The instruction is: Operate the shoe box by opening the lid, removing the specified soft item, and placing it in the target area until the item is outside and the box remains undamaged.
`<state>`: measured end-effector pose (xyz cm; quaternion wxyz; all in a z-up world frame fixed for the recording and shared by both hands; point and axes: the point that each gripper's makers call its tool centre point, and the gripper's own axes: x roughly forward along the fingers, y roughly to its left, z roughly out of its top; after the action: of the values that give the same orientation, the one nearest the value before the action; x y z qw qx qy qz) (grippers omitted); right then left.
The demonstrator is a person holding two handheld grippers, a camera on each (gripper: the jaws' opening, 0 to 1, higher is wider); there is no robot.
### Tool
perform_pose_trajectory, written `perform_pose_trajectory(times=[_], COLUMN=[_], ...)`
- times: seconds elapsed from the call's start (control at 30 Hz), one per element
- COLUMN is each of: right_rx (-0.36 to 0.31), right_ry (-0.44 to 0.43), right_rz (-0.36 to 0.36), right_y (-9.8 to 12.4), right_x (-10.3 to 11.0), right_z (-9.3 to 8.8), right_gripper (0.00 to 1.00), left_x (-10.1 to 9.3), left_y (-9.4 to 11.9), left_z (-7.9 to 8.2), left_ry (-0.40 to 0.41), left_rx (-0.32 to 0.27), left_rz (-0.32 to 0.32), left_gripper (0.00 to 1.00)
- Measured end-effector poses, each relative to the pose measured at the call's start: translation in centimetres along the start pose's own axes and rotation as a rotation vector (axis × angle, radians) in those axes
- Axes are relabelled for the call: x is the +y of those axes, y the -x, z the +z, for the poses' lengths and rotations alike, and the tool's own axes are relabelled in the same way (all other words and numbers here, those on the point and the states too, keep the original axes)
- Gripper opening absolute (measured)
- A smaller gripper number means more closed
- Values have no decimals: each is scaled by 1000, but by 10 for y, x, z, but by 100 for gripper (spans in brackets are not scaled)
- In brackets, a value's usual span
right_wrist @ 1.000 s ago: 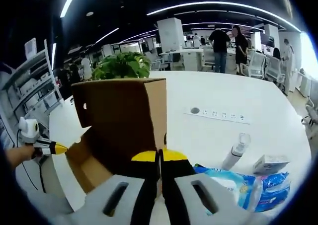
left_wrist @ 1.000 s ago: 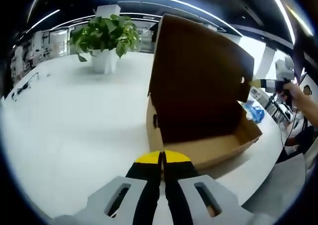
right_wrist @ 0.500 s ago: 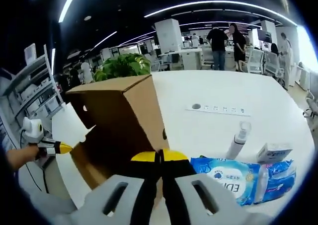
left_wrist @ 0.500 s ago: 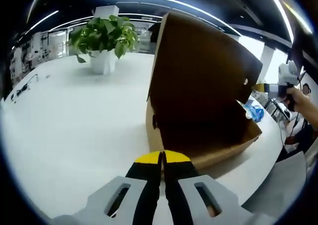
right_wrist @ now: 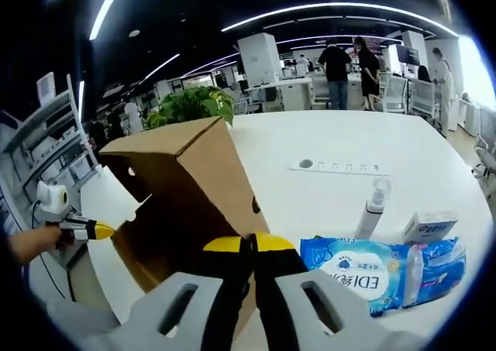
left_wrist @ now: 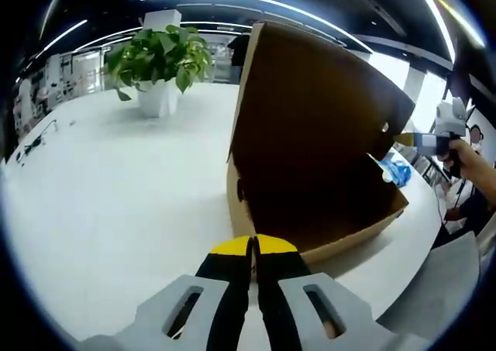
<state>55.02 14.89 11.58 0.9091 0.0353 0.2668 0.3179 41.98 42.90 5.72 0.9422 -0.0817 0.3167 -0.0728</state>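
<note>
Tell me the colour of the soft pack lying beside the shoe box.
Blue with white lettering; the pack shows best in the right gripper view.

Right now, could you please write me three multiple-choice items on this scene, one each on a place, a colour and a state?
1. Where does the blue wipes pack lie in the right gripper view?
A. inside the box
B. on the white table beside the box
C. under the plant

2. What colour are the tips of both tools?
A. yellow
B. red
C. green

3. How does the shoe box lid stand?
A. shut flat
C. torn off on the table
B. raised, leaving the box open

Answers:
1. B: the blue wipes pack rests on the white table, outside the shoe box.
2. A: yellow caps show on the right tool and the left tool.
3. B: the lid stands up over the open base in the left gripper view.
</note>
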Motion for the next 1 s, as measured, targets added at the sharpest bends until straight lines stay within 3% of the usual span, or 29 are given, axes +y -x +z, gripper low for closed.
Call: perform_pose_trajectory(times=[0.43, 1.0], right_rx=[-13, -13], right_ry=[-12, 41], right_rz=[8, 17], right_y=[7, 18], right_x=[4, 15], right_z=[-5, -22], right_gripper=[3, 6], left_x=[-1, -2], left_y=[1, 1], left_z=[0, 1], left_ry=[-21, -62], left_rx=[7, 31], left_rz=[3, -6], left_gripper=[0, 1])
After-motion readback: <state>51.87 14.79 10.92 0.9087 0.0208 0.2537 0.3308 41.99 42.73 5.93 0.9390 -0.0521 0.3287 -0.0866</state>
